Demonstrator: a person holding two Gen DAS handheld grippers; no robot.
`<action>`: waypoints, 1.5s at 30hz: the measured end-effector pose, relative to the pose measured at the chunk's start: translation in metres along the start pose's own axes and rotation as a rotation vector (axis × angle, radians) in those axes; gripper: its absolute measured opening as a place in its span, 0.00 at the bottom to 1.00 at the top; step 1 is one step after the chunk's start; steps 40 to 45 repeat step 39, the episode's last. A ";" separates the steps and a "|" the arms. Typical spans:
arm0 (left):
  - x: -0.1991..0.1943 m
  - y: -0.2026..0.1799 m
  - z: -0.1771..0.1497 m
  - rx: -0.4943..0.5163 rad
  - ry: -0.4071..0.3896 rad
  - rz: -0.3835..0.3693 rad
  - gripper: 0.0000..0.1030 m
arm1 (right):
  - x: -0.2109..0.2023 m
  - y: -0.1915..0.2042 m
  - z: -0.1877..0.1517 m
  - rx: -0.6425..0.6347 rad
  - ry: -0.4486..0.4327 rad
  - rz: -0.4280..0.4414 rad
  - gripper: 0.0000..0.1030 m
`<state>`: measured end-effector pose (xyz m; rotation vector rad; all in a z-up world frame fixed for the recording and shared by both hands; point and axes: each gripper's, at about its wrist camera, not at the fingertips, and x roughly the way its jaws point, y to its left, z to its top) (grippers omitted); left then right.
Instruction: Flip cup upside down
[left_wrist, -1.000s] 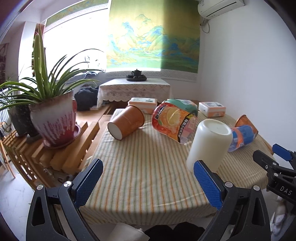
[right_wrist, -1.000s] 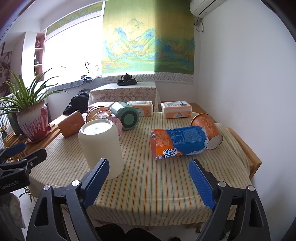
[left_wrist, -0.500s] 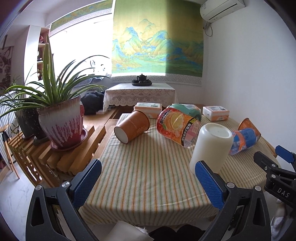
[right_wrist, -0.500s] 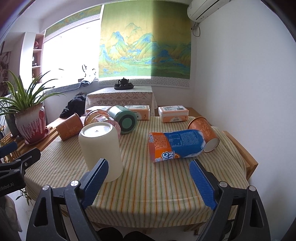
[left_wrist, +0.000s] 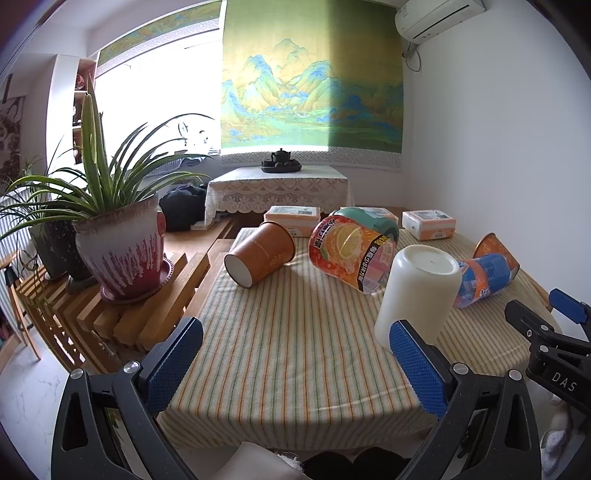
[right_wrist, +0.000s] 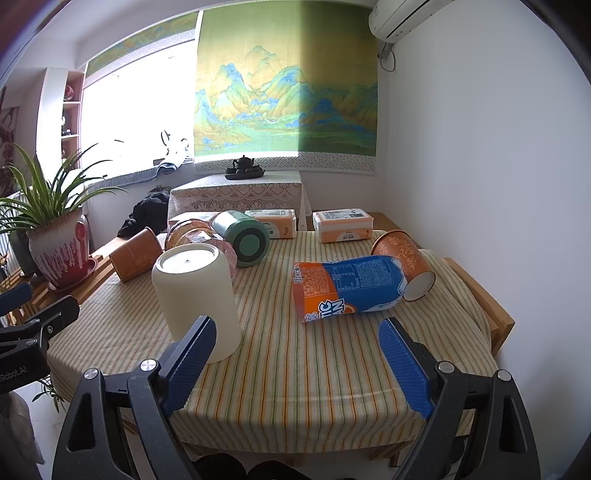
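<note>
The cream cup (right_wrist: 195, 295) stands on the striped table (right_wrist: 314, 354) near its front edge, base uppermost and mouth down on the cloth, its long axis close to vertical with a slight lean in both fisheye views; on that evidence the flip appears complete. It lies ahead and left of the right claw (right_wrist: 295, 365), whose left pad overlaps the cup's lower wall in the picture, though contact cannot be confirmed. From the left claw (left_wrist: 295, 369) the cup (left_wrist: 417, 291) lies ahead and right, just beyond the right pad. Both claws are spread wide with nothing between the pads, and both sit at the near table edge, so neither is clearly nearer; any further approach would need a sideways shift toward the cup. Behind the cup lie 1 orange-fruit printed cup (left_wrist: 351, 254) on its side, 1 green-based container (right_wrist: 243, 242), 2 brown paper cups (left_wrist: 258, 251) (right_wrist: 404, 264) and 1 blue-and-orange package (right_wrist: 347, 290), all tipped over, with 2 small boxes (right_wrist: 341, 225) at the far edge. A potted plant (left_wrist: 118, 240) stands on a wooden rack left of the table. The cup's mouth rim is hidden against the cloth and partly behind the pads; any handle is not discernible.
</note>
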<state>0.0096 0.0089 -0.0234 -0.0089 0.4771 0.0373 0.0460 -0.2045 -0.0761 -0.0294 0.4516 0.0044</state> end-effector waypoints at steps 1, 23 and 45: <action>0.000 0.000 0.000 0.000 0.000 0.000 0.99 | 0.001 0.000 0.000 0.002 0.000 0.000 0.85; 0.001 -0.001 0.001 0.000 0.002 -0.006 1.00 | 0.004 -0.002 -0.003 0.000 0.008 -0.001 0.85; 0.003 -0.002 0.000 0.027 -0.008 0.005 0.99 | 0.006 -0.003 -0.002 -0.001 0.017 0.002 0.85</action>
